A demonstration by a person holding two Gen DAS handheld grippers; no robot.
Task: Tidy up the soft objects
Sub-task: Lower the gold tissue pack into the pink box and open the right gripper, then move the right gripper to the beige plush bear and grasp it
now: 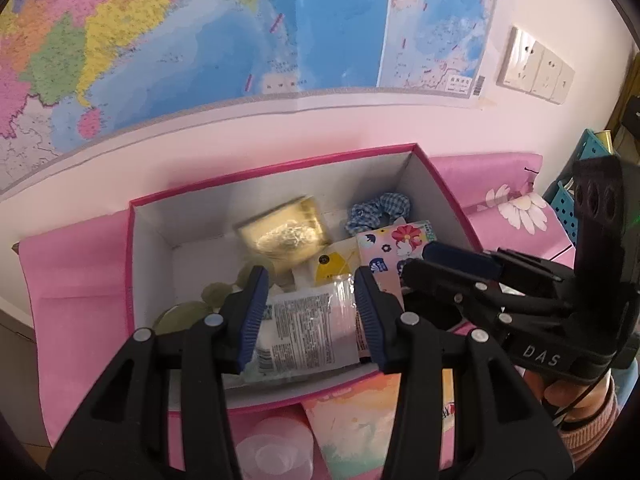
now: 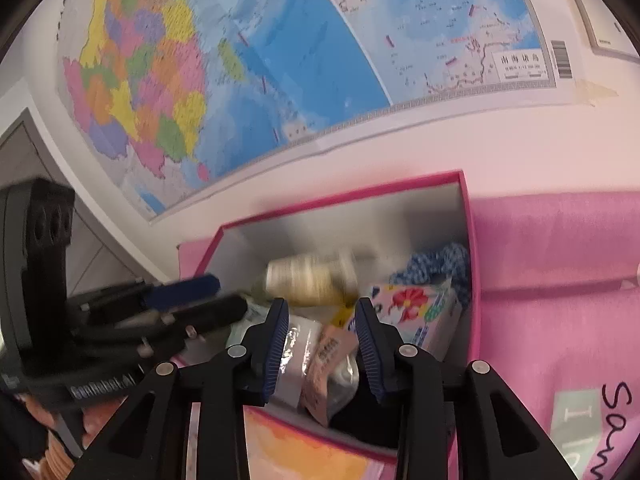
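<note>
**Both grippers over the box, nothing gripped, drop-off looks done**

I've got both grippers above the pink-rimmed box [image 1: 130, 248], which sits on a pink cloth [image 1: 72, 280] against the wall under a map [image 1: 200, 40].

Left gripper [image 1: 310, 316]: jaws spread, nothing pinched. The clear printed packet [image 1: 304, 332] shows in the gap between the pads, but from this angle it looks like it lies in the box below them, not held. I can't fully rule out contact.

Right gripper [image 2: 322, 348]: jaws spread too, empty. A pinkish-brown sachet [image 2: 326, 364] and other plastic packs sit beneath the gap.

Soft stuff is already in the box: gold packet [image 1: 284, 228] mid-back (blurred in both views, may be shifting), blue gingham scrunchie [image 1: 378, 210] in the far right corner, floral tissue pack [image 1: 396, 244] leaning by the right wall, yellow-and-white pack [image 1: 332, 266] in the middle.

My read: we're at the placing step, items mostly binned. A colourful flat packet [image 1: 356, 420] and a translucent round thing [image 1: 276, 452] sit outside, just in front of the near wall.

Next move calls for lifting clear of the rim without snagging packets, then checking whether those two outside items belong in the box. The grippers are close together, so I'd back one out first.
</note>
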